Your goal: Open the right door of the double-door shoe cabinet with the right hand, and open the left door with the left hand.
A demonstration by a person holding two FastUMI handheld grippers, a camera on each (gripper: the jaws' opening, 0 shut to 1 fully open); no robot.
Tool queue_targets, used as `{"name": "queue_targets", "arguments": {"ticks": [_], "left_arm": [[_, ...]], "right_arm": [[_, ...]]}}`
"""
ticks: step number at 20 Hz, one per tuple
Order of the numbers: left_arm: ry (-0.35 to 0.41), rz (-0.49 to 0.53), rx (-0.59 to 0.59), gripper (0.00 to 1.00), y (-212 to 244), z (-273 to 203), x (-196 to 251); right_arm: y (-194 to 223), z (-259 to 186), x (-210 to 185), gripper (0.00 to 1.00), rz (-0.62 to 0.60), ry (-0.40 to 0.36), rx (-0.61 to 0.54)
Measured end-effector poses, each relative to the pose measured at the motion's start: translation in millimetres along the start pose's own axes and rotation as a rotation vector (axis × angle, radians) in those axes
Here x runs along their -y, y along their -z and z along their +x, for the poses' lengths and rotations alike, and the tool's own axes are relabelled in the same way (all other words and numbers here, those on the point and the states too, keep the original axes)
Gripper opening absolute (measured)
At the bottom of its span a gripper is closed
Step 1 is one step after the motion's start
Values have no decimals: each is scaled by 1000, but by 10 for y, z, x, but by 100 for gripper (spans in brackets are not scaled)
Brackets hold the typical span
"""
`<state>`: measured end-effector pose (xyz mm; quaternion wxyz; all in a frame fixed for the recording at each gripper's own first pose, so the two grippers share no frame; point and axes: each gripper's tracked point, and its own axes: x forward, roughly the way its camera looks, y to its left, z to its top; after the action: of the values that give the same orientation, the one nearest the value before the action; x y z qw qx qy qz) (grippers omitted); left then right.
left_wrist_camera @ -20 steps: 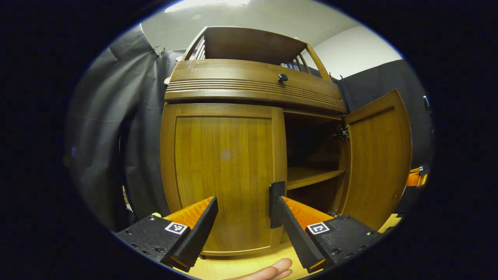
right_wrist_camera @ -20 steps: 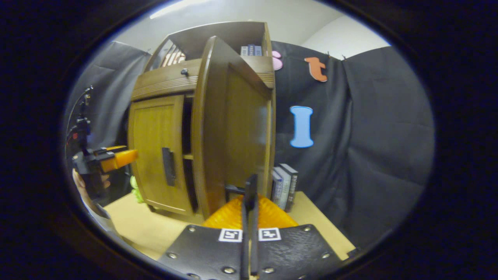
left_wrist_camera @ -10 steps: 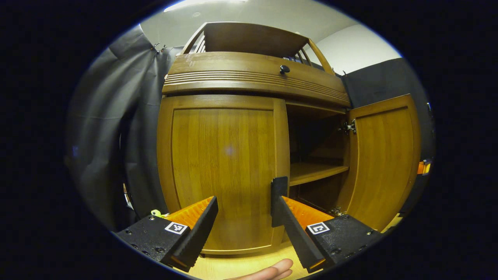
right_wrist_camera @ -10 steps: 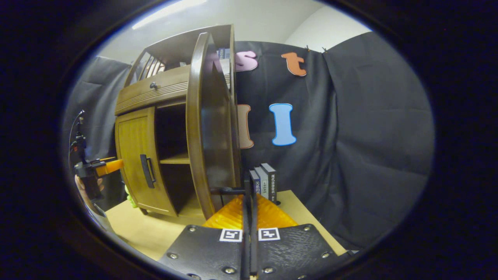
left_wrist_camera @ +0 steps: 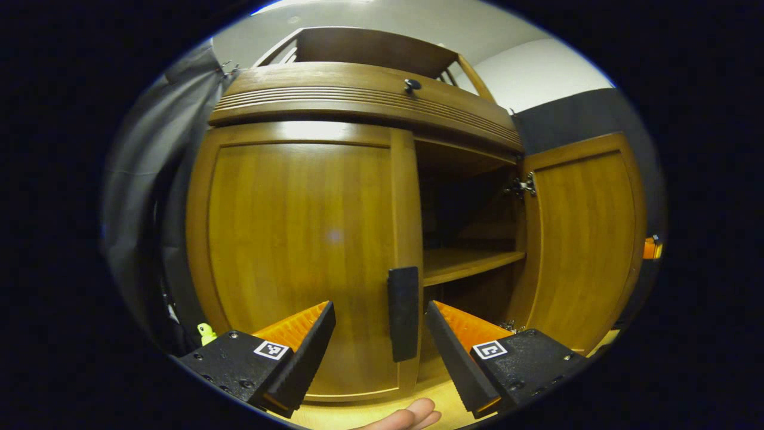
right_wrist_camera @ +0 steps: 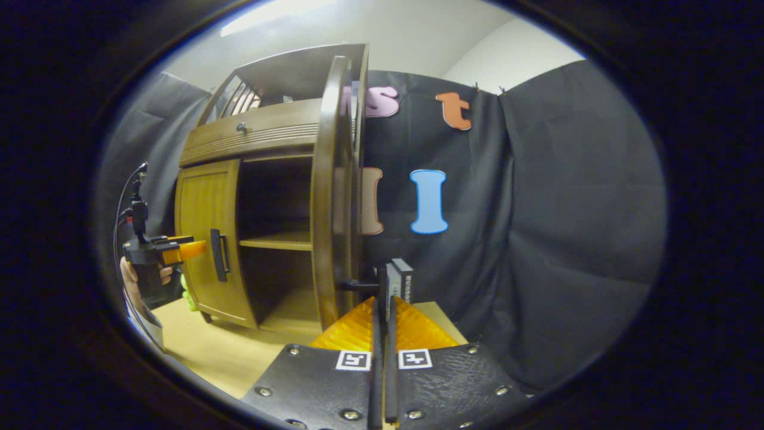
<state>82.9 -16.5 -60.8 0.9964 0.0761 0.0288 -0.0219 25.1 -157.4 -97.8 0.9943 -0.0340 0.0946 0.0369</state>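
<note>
The wooden shoe cabinet (left_wrist_camera: 358, 98) looms close in the left gripper view. Its left door (left_wrist_camera: 298, 239) is closed. That door's dark vertical handle (left_wrist_camera: 403, 313) stands in the gap of my open left gripper (left_wrist_camera: 380, 313), touching neither finger. The right door (left_wrist_camera: 582, 239) is swung wide open, baring a shelf (left_wrist_camera: 468, 263). In the right gripper view the right door (right_wrist_camera: 331, 197) appears edge-on, and my right gripper (right_wrist_camera: 382, 304) is shut on its thin dark handle (right_wrist_camera: 382, 280). The left gripper (right_wrist_camera: 179, 251), held by a hand (right_wrist_camera: 140, 275), hovers at the left door's handle (right_wrist_camera: 218, 255).
The cabinet stands on a light wooden table (right_wrist_camera: 221, 352). Books (right_wrist_camera: 401, 280) stand upright behind the open right door, by the black cloth wall (right_wrist_camera: 567, 239). A drawer knob (left_wrist_camera: 410, 85) sits above the doors. A small yellow-green object (left_wrist_camera: 206, 331) lies left of the cabinet.
The left gripper moved in toward the left door, so the handle now sits between its fingers. The right door swung farther open with the right gripper on its handle.
</note>
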Motion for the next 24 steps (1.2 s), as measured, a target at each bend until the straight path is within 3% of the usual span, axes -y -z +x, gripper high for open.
{"name": "queue_targets", "arguments": {"ticks": [4, 7, 11, 15, 17, 18, 19, 22, 24], "left_arm": [[-57, -20, -6, 99, 23, 39, -62], [-52, -36, 5, 99, -7, 34, -63], [-42, -62, 45, 99, -67, 55, 27], [-54, -90, 47, 97, -4, 205, 125], [-52, -94, 90, 90, 6, 386, 207], [-38, -89, 87, 79, 70, 499, 281], [-112, -36, 52, 68, 167, 510, 173], [-119, -11, 34, 35, 196, 554, 169], [-92, -9, 16, 29, 179, 499, 199]], "right_arm": [[-151, -295, 253, 63, 31, 143, 72], [-350, -556, 252, 100, 68, 192, 142], [-433, -806, 82, 100, 26, 260, 166], [-392, -1012, -339, 100, -19, 237, 163], [-409, -1148, -591, 98, 8, 211, 188], [-389, -1199, -701, 100, 19, 192, 194], [-383, -1247, -810, 100, 27, 171, 195], [-335, -1338, -1077, 100, 22, 123, 207], [-282, -1391, -1201, 100, 2, 104, 203]]}}
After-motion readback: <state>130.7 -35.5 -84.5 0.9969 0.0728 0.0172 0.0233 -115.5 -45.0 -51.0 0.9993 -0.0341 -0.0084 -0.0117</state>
